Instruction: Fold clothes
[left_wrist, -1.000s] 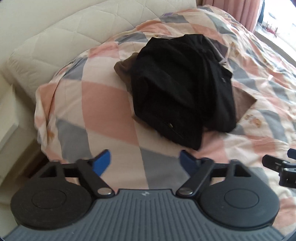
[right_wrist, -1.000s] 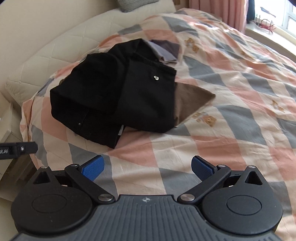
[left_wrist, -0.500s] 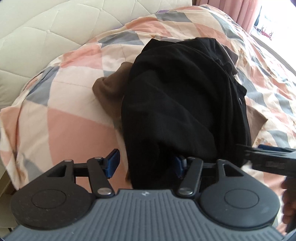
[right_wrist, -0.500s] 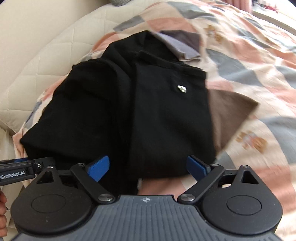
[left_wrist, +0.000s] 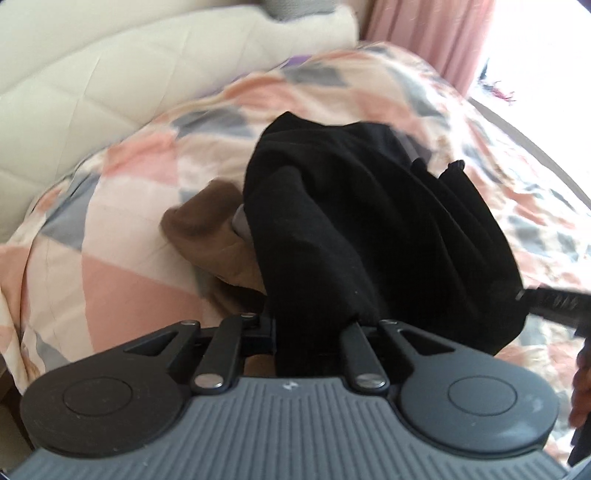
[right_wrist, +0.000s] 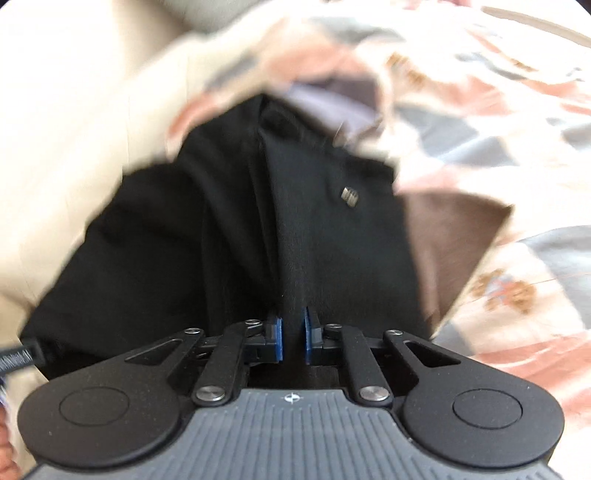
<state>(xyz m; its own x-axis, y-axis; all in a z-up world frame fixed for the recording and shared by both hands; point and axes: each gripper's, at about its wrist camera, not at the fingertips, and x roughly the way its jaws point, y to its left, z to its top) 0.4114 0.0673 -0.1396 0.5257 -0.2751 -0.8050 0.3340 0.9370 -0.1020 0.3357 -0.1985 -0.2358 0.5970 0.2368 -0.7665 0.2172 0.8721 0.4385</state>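
Observation:
A black garment (left_wrist: 369, 236) lies bunched on the checked bedspread, over a brown garment (left_wrist: 210, 236). My left gripper (left_wrist: 310, 332) is shut on the black garment's near edge; the cloth hides its pads. In the right wrist view my right gripper (right_wrist: 292, 332) is shut on a fold of the same black garment (right_wrist: 229, 236), with the blue pads (right_wrist: 277, 338) pinching the cloth. A small metal button (right_wrist: 349, 195) shows on the black cloth. The brown garment (right_wrist: 450, 236) sticks out at the right. The right view is blurred.
The pink, grey and cream checked bedspread (left_wrist: 122, 266) covers the bed. A cream quilted headboard (left_wrist: 74, 92) runs along the left. Pink curtains (left_wrist: 424, 33) and a bright window stand at the far right. A grey-lilac cloth (right_wrist: 332, 103) lies beyond the black garment.
Both grippers have moved forward onto the black garment and closed on its near edge. They were open half a second ago. The cloth is now drawn up toward the grippers.

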